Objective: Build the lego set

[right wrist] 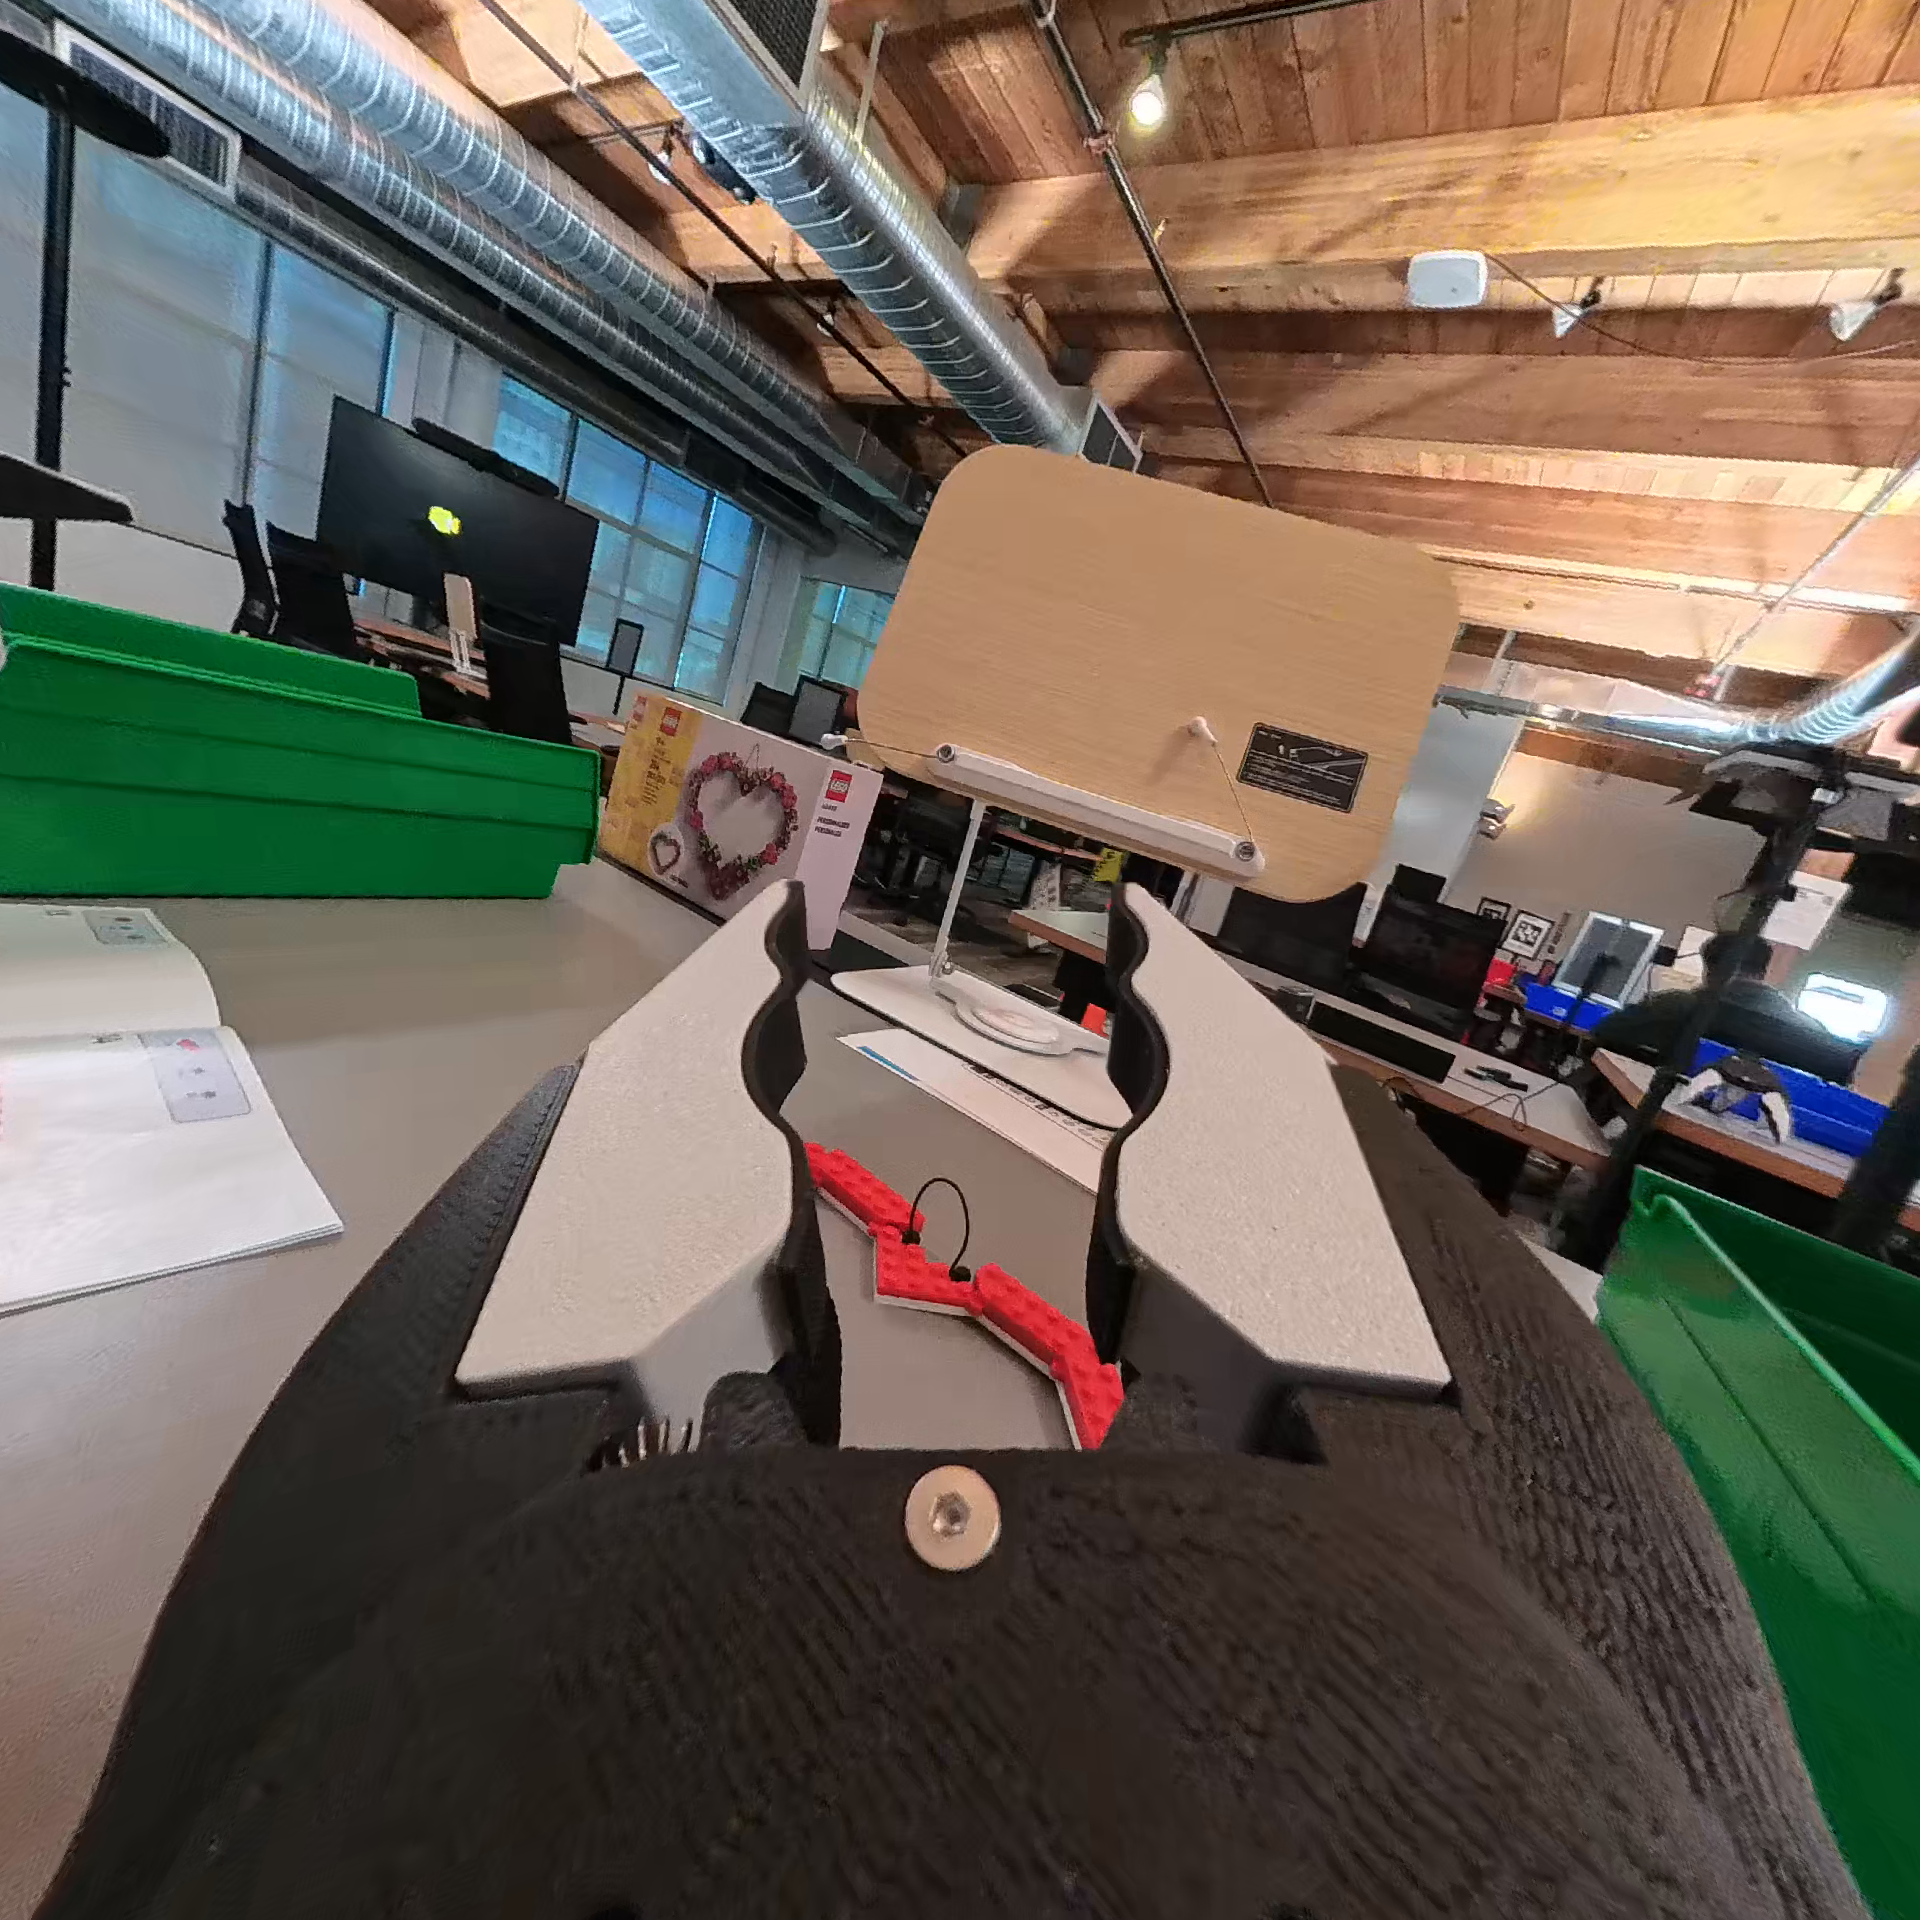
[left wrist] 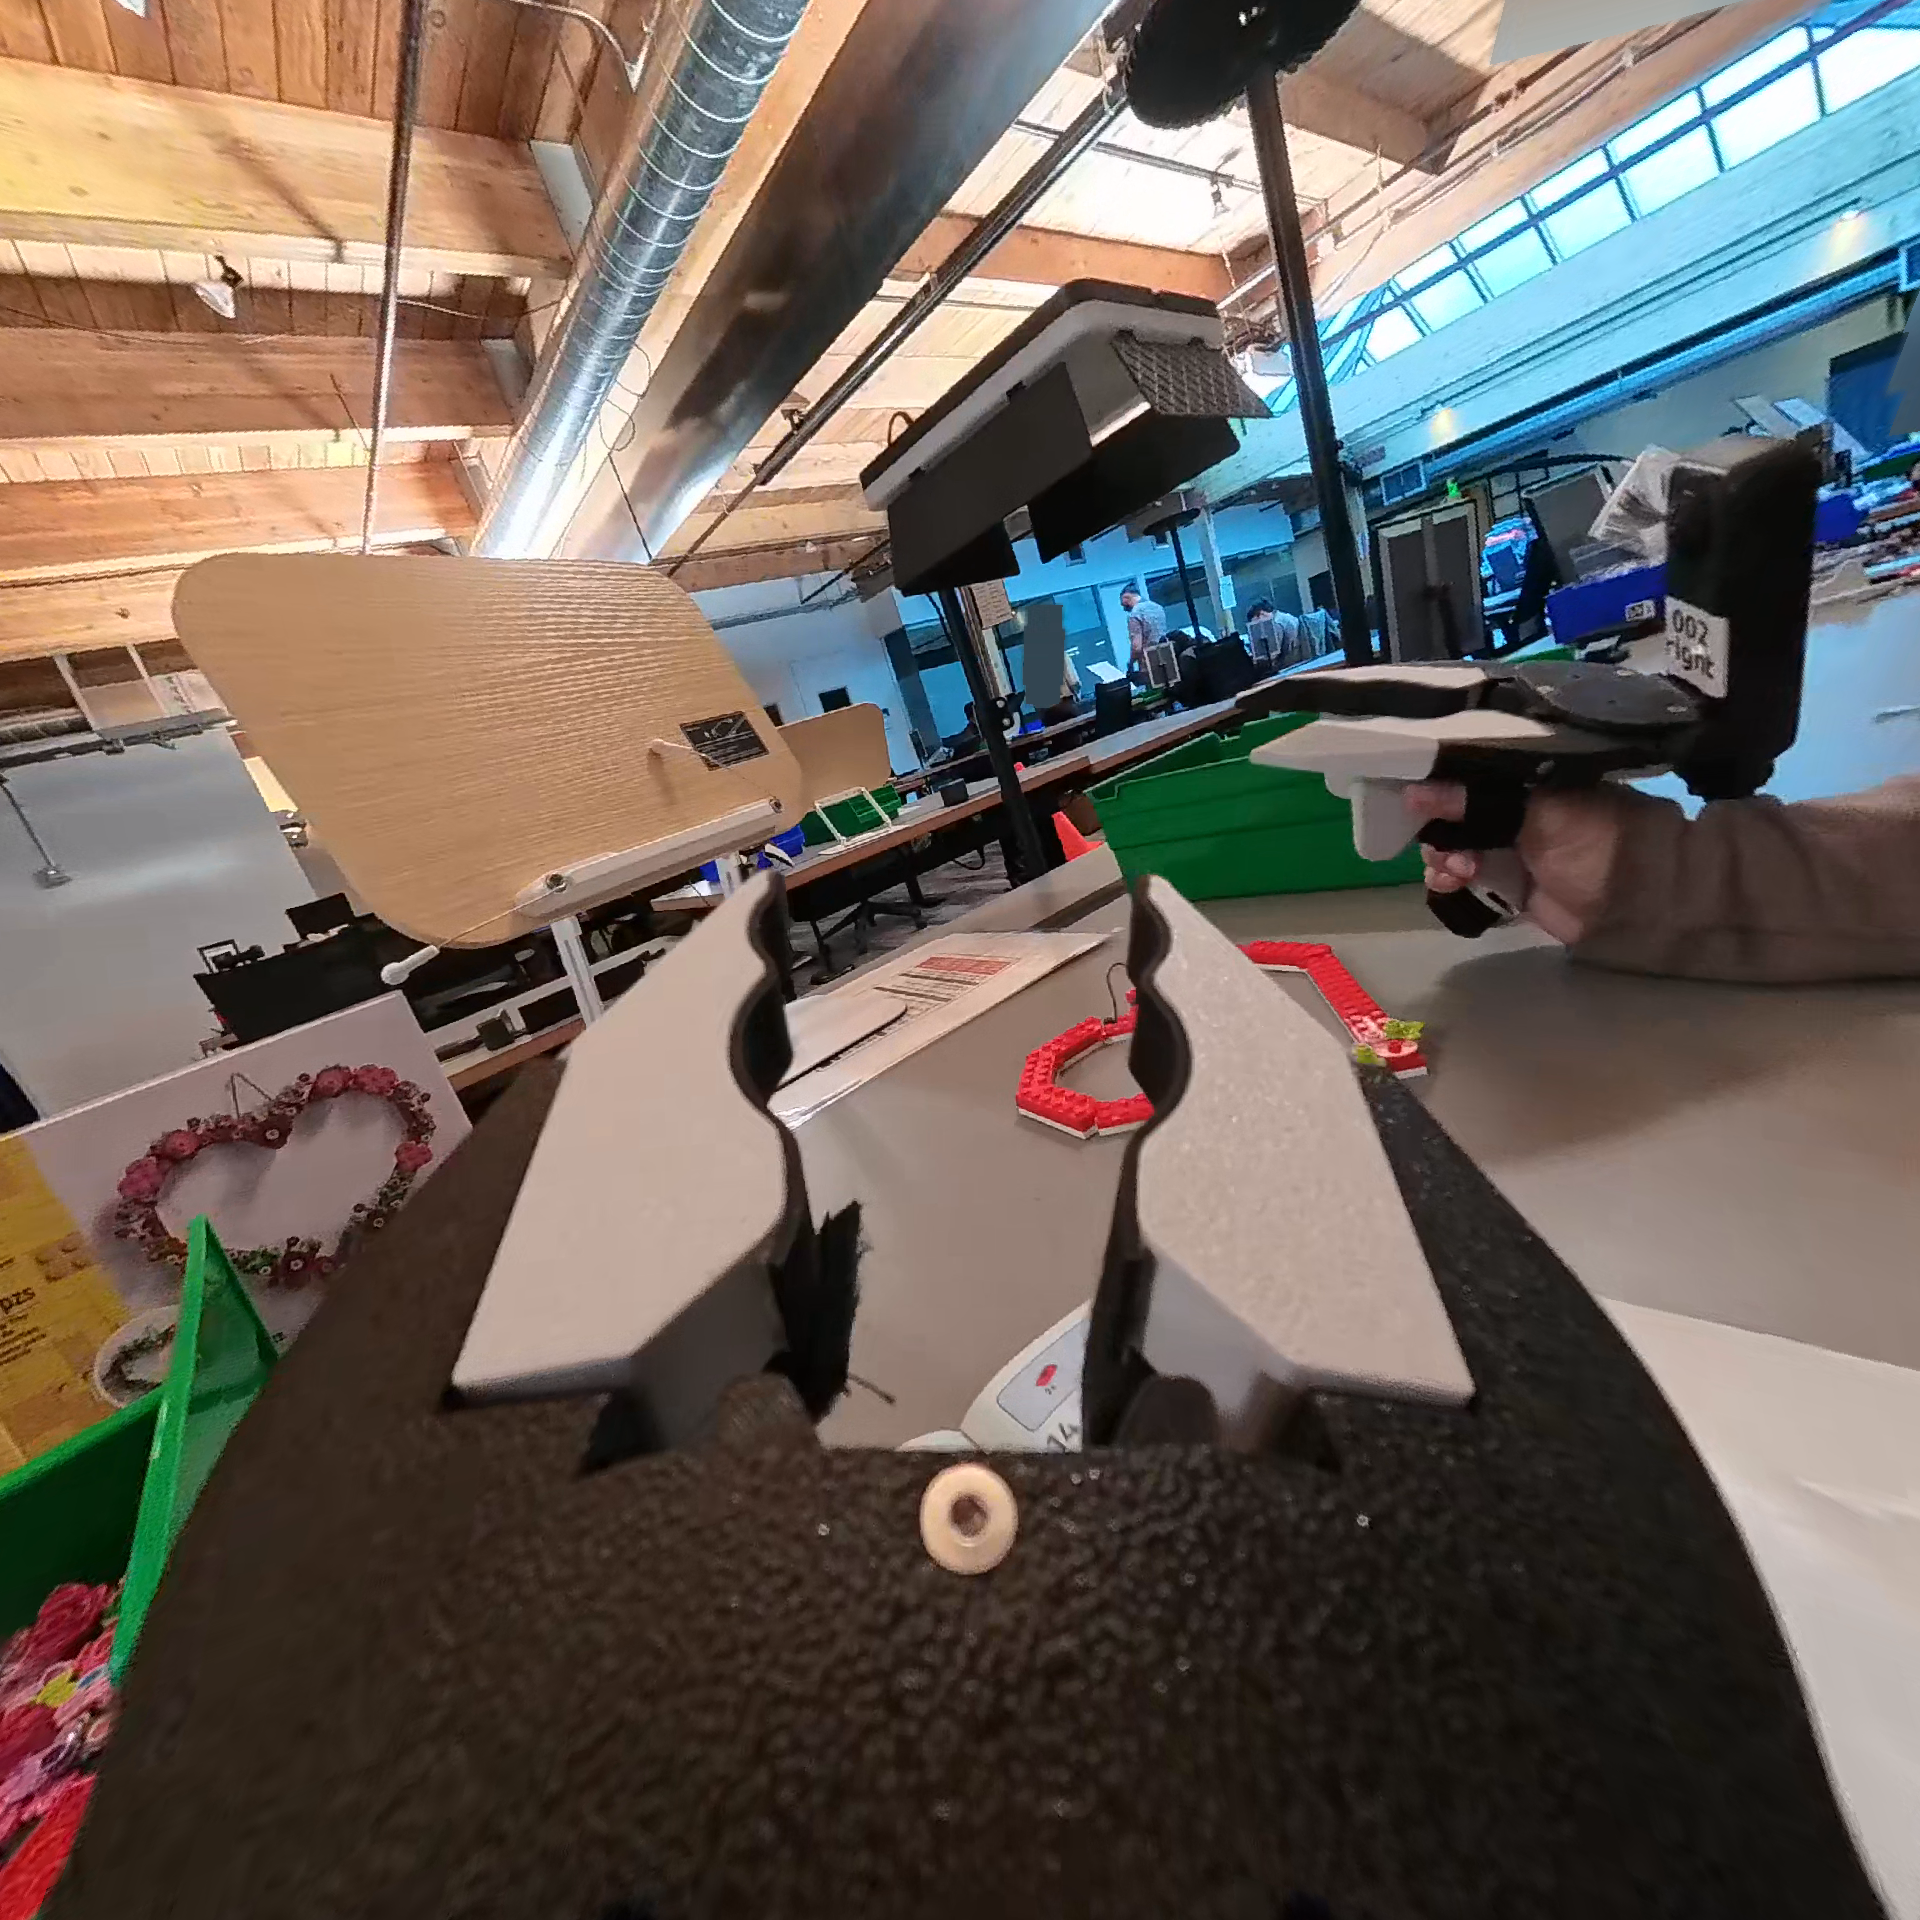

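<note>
A red Lego heart-shaped frame [left wrist: 1081, 1081] with white underside lies flat on the grey table [left wrist: 1558, 1143]. Small green and pink pieces [left wrist: 1392, 1034] sit on its right end. My left gripper [left wrist: 956, 914] is open and empty, raised above the table, with the frame beyond its right finger. My right gripper [left wrist: 1262, 727], held by a hand, hovers at the right above the table. In the right wrist view the right gripper [right wrist: 956, 904] is open and empty, just above the frame [right wrist: 1039, 1330], which bears a black loop [right wrist: 940, 1210].
A green bin [left wrist: 156, 1403] with pink and red pieces [left wrist: 52, 1714] is at my lower left. Other green bins [right wrist: 260, 779] [right wrist: 1766, 1403] flank the table. A wooden book stand [right wrist: 1143, 665], the set's box [right wrist: 727, 821], an open booklet [right wrist: 125, 1122] and a paper sheet [right wrist: 1018, 1101] are around.
</note>
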`<state>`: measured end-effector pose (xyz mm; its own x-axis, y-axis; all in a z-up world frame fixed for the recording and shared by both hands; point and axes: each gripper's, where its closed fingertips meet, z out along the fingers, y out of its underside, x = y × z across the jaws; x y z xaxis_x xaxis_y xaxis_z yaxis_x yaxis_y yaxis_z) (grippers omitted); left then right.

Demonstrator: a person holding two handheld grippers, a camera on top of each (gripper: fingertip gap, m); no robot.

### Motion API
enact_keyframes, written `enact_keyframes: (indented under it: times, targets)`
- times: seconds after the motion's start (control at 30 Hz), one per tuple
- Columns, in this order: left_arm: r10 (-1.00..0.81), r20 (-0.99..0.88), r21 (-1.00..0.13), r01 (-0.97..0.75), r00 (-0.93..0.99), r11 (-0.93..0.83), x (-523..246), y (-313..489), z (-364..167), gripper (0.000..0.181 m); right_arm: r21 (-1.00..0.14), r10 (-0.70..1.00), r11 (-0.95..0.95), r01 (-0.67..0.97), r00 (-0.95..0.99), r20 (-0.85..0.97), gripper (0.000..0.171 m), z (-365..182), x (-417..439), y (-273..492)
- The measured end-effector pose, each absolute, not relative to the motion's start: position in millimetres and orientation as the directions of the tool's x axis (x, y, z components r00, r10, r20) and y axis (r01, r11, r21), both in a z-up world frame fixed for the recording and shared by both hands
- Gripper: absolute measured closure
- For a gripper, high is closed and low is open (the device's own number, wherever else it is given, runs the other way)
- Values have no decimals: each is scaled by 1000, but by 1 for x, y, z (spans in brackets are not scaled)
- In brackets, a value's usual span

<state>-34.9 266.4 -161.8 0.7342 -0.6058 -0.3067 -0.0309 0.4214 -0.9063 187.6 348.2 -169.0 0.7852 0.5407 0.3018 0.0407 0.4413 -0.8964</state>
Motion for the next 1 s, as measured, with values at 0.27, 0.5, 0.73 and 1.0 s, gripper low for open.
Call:
enact_keyframes:
  times: [0.27, 0.5, 0.73, 1.0]
  targets:
    - [-608, -341, -902, -68, 717, 427, -31, 261, -172, 120, -901, 545, 435, -2, 797, 261, 120, -165, 198, 343]
    - [-592, -358, -895, -85, 722, 438, -33, 262, -176, 120, -908, 539, 418, 30, 796, 274, 129, -170, 196, 347]
    - [-569, -367, -888, -95, 736, 450, -37, 262, -175, 122, -915, 548, 403, 38, 790, 274, 138, -174, 194, 348]
    - [-569, -365, -888, -93, 737, 450, -39, 261, -175, 123, -920, 559, 392, 27, 787, 261, 141, -175, 194, 349]
